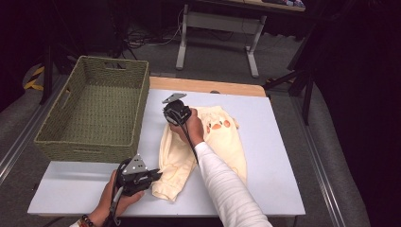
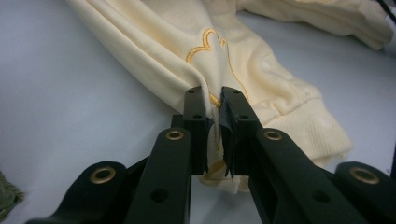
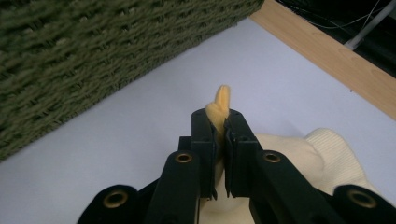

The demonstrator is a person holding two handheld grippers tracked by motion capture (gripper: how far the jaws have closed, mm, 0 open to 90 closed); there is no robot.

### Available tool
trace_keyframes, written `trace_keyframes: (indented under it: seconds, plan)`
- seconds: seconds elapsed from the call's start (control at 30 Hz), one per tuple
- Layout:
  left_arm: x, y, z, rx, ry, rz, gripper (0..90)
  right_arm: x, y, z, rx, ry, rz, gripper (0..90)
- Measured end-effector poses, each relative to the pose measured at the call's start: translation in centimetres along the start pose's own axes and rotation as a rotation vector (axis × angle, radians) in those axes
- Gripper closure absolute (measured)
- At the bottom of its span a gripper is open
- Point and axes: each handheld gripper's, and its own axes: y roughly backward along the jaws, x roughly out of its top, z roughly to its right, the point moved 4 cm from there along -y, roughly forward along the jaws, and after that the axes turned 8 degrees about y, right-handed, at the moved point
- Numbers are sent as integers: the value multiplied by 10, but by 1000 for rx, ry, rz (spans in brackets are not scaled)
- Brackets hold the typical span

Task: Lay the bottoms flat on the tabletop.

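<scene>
Garment (image 1: 222,142) mid-table, basket (image 1: 94,111) at left edge

Garment (image 1: 222,142) partly hidden under sleeve (image 1: 227,189) and right hand (image 1: 191,128) in high view; print near far end too small to tell. Right gripper (image 1: 171,113) tips hidden behind its own body there, so grip unreadable from above. Left gripper (image 1: 158,174) tips hard to make out against cloth edge. In left gripper view, garment cut off at top and right edges; embroidered motif (image 2: 212,46) partly lost in folds. In right gripper view, basket (image 3: 93,51) blurred, cut off top and left; cloth behind jaws mostly hidden. Left forearm cut off by bottom edge.
</scene>
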Motion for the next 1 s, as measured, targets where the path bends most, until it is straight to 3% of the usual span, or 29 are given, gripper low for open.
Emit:
trace_keyframes:
  seconds: [0.1,0.17,0.27,0.37,0.53,0.73,1.0]
  plan:
    - [4,4,2,-31,8,32,814,5,10,4,-4,-17,35,842]
    - [12,8,9,-71,19,85,816,6,16,7,-9,-33,56,841]
    - [21,10,16,-87,0,114,818,5,27,13,-11,-46,77,842]
    - [28,8,20,-113,9,127,821,5,34,18,-21,-48,92,842]
    - [50,2,37,-150,-36,160,851,0,54,33,-46,-60,112,842]
    - [71,-18,55,-188,-109,151,863,-13,71,52,-79,-80,122,843]
    - [94,-42,72,-247,-129,154,864,-35,91,78,-128,-115,122,842]
